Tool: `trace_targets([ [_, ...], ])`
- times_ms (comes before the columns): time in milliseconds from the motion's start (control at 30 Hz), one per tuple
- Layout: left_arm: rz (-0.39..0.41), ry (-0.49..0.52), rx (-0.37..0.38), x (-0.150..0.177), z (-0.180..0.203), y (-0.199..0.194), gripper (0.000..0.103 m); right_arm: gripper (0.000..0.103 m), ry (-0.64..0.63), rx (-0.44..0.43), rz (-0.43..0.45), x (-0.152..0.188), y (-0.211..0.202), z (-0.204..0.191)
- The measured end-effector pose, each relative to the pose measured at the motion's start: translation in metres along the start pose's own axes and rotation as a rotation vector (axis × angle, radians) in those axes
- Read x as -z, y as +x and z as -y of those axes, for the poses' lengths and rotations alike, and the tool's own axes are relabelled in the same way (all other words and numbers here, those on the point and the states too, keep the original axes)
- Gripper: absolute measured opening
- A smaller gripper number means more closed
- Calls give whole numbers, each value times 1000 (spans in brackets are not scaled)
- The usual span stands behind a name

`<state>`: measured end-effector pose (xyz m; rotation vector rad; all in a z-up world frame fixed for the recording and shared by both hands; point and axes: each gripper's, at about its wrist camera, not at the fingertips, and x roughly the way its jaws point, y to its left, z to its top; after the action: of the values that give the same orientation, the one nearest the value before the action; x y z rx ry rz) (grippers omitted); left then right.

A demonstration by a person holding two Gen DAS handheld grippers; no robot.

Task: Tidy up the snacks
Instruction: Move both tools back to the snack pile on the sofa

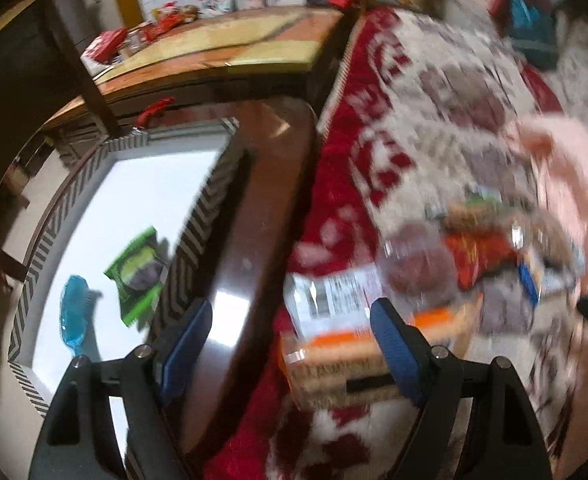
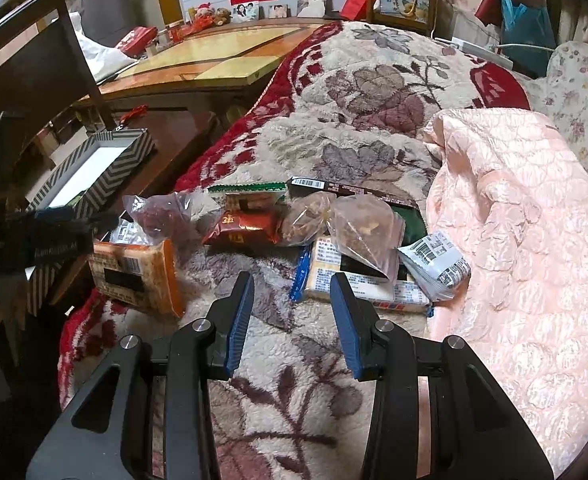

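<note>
My left gripper [image 1: 289, 344] hangs open and wide over the bed's edge. An orange cracker packet [image 1: 334, 364] lies below it, near its right finger, and the pads do not press on it. To the left, a chevron-patterned box [image 1: 201, 216] with a white inside holds a green packet [image 1: 137, 276] and a blue packet [image 1: 71, 312]. My right gripper [image 2: 294, 316] is open over the floral blanket with nothing between its fingers. Just ahead of it lies a snack pile: a flat yellow packet [image 2: 326, 280], clear bags of nuts [image 2: 358, 228], a red packet [image 2: 245, 230] and the orange cracker packet [image 2: 133, 276].
The box [image 2: 93, 172] stands on a dark wooden table [image 1: 261, 184] beside the bed. A pink quilt [image 2: 514, 240] is bunched at the right of the pile. A larger table [image 2: 213, 60] with red items lies behind. A dark chair back [image 2: 33, 68] rises at the left.
</note>
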<state>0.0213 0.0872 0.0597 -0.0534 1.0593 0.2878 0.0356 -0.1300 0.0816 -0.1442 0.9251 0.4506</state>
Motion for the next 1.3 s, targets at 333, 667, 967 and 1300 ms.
trace_targets([
  [333, -32, 111, 128, 41, 2, -36, 84, 39, 26, -3, 4, 0, -3, 7],
  [667, -89, -22, 154, 71, -16, -43, 84, 39, -26, -163, -34, 5, 3, -17],
  [967, -104, -7, 115, 87, -28, -52, 84, 39, -321, -201, -108, 5, 51, -99],
  [1300, -123, -81, 128, 98, -42, -53, 84, 39, -406, -315, -292, 37, 45, -107],
])
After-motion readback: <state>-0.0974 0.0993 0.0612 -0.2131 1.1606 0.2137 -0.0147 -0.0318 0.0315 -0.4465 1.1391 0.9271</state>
